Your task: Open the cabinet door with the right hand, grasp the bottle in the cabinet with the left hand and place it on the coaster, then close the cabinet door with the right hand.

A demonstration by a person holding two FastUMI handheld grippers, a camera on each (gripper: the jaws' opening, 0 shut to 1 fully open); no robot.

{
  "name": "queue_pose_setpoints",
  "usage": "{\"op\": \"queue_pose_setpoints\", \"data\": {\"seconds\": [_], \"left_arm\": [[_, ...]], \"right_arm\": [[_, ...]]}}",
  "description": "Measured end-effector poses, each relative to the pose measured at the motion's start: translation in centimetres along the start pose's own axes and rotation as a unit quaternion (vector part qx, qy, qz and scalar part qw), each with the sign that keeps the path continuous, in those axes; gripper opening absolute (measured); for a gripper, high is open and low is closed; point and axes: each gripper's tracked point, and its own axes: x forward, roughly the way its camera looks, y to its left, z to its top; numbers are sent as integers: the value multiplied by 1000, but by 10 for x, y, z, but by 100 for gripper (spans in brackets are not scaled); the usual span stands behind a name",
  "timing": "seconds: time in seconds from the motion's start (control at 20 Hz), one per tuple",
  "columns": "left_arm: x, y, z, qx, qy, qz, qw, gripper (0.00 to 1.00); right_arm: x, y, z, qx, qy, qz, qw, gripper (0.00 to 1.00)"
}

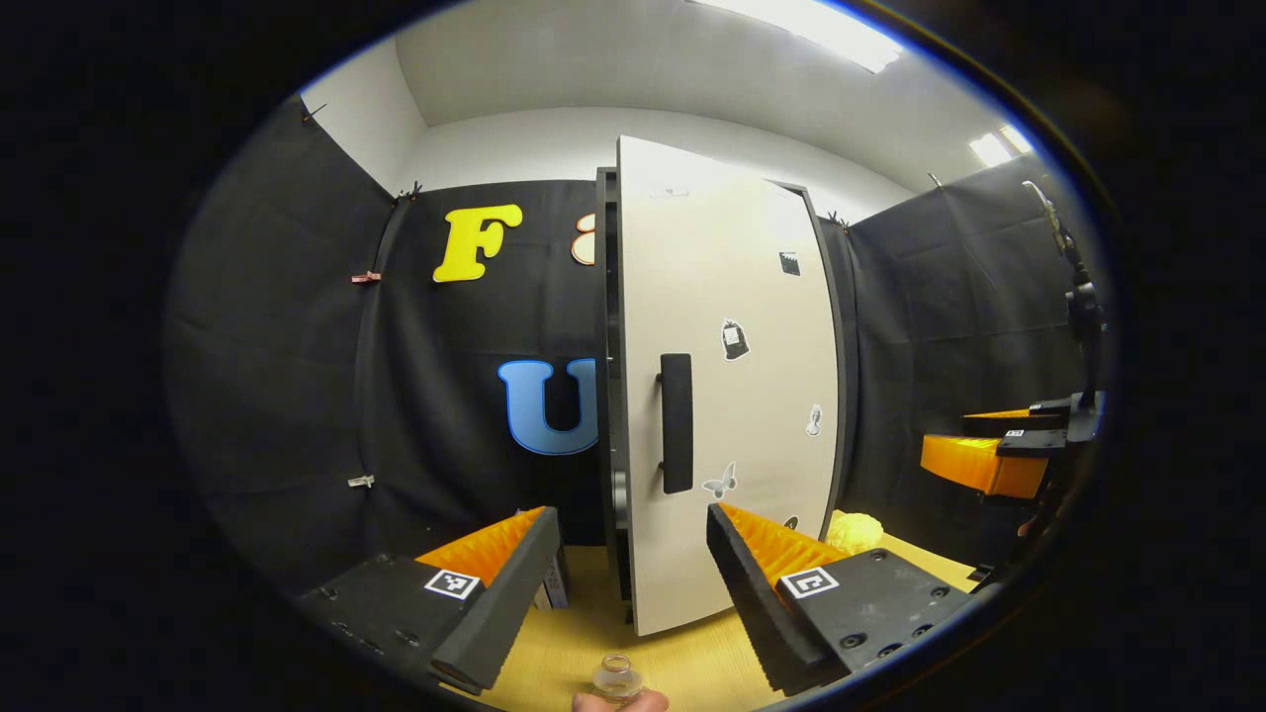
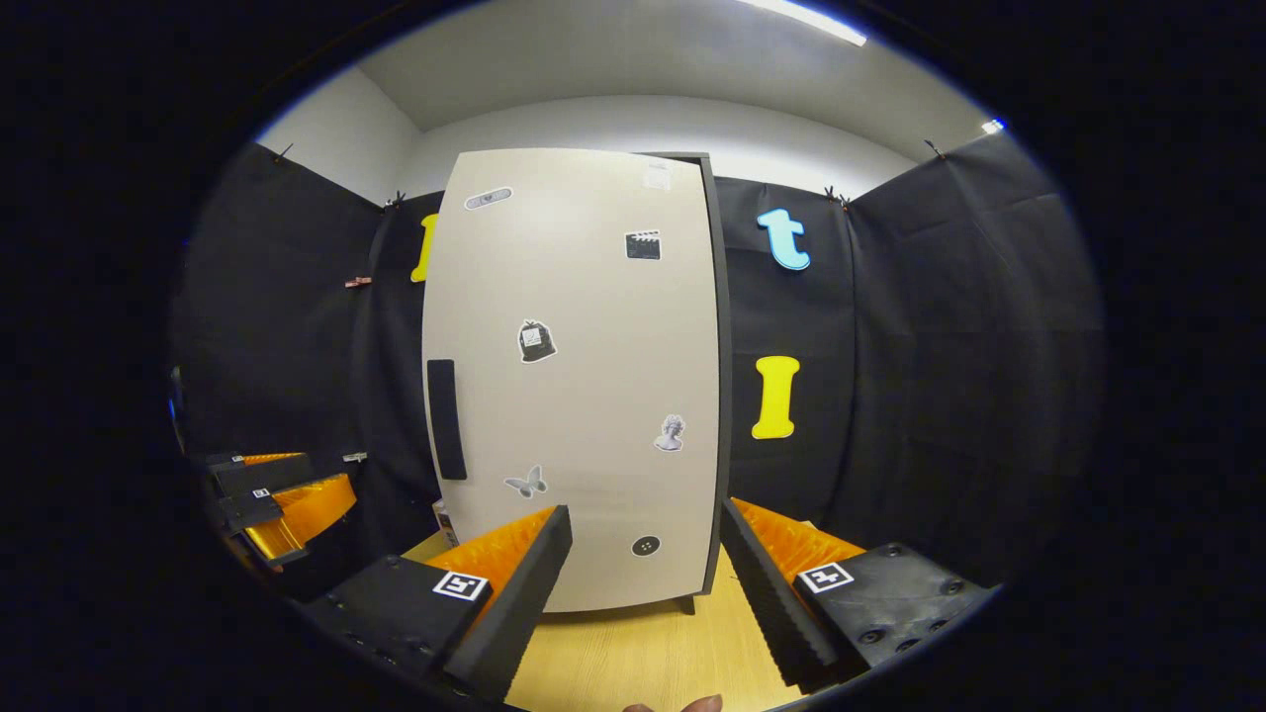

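The white cabinet door with its black handle looks shut against the dark cabinet frame. The same door and handle face me in the right gripper view. A small clear glass bottle stands upright on the wooden table at the bottom edge, below and between the fingers of my left gripper, which is open and holds nothing. A pinkish shape lies just under the bottle; I cannot tell what it is. My right gripper is open in front of the door, clear of the handle.
The right gripper hangs off to the right, and the left gripper low at the left. A yellow lump lies on the table right of the cabinet. A small box stands by the cabinet's left foot.
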Motion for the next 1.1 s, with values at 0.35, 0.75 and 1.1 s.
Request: {"op": "queue_pose_setpoints", "data": {"seconds": [0.35,0.75,1.1], "left_arm": [[-3,-1,2,4,-1,1,1000,94],[-2,1,3,7,-2,7,1000,95],[0,-4,1,9,3,8,1000,95]], "right_arm": [[-2,3,-3,2,4,3,1000,98],[0,2,-5,0,5,3,1000,98],[-1,-3,-3,-5,2,-2,1000,98]]}}
